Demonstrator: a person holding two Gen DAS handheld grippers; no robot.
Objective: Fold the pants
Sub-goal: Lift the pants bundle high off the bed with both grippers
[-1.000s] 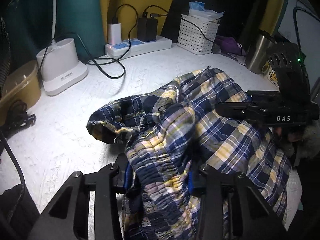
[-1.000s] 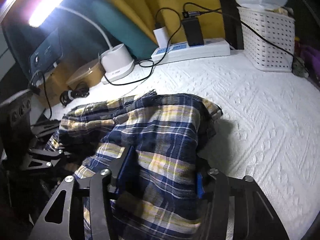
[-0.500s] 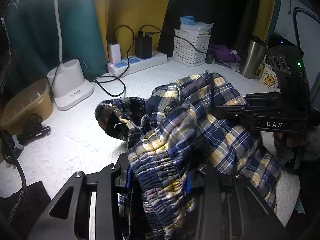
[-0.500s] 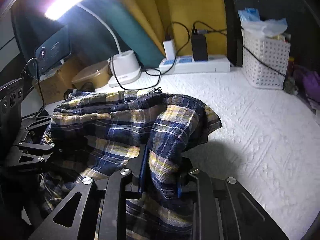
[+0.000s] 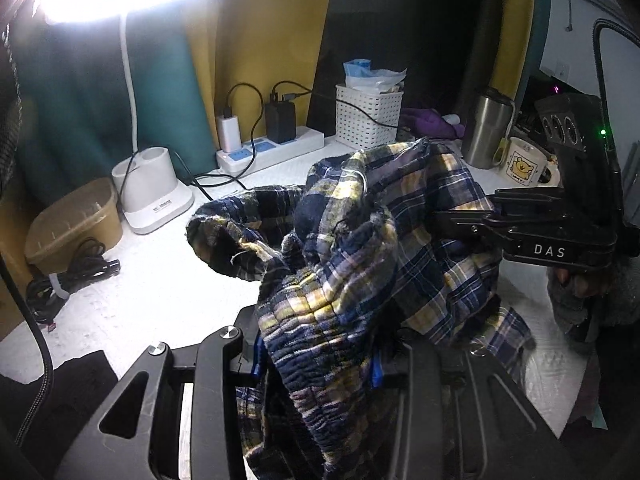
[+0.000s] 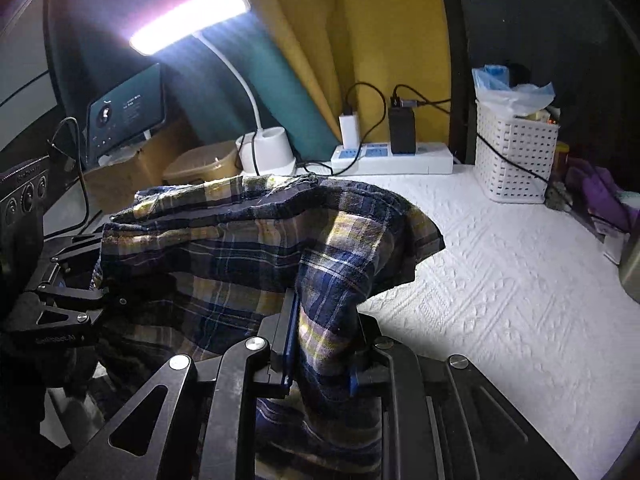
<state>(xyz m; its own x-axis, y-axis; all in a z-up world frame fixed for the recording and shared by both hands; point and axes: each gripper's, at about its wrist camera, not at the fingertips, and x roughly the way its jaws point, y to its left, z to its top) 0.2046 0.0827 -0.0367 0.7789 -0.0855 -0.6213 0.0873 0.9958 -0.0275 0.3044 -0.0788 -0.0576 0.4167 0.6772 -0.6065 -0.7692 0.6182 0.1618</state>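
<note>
Two hand-held grippers hold a pair of plaid pants [image 5: 360, 248] in the air above a table [image 6: 520, 264] covered with a white textured cloth. The left gripper [image 5: 316, 364] has its fingers [image 5: 250, 346] closed on the gathered elastic waistband, which bunches thickly between them and spills over the front. The right gripper [image 6: 320, 356] has its fingers [image 6: 286, 340] pinched tight on a narrow fold of the navy, yellow and white fabric, the rest draping leftward toward the other tool. In the left wrist view, the right gripper [image 5: 472, 220] appears side-on at the right, clamped on the cloth's far edge. The garment hangs crumpled between the two tools, one dark cuff drooping toward the table. At the back stand a lit desk lamp [image 6: 188, 20] on a white base, a power strip [image 6: 396, 158] with two chargers plugged in, and a white perforated basket [image 6: 516, 160]. A steel tumbler [image 5: 486, 132] and a cartoon-printed mug [image 5: 524, 164] sit near the table's right edge.
</note>
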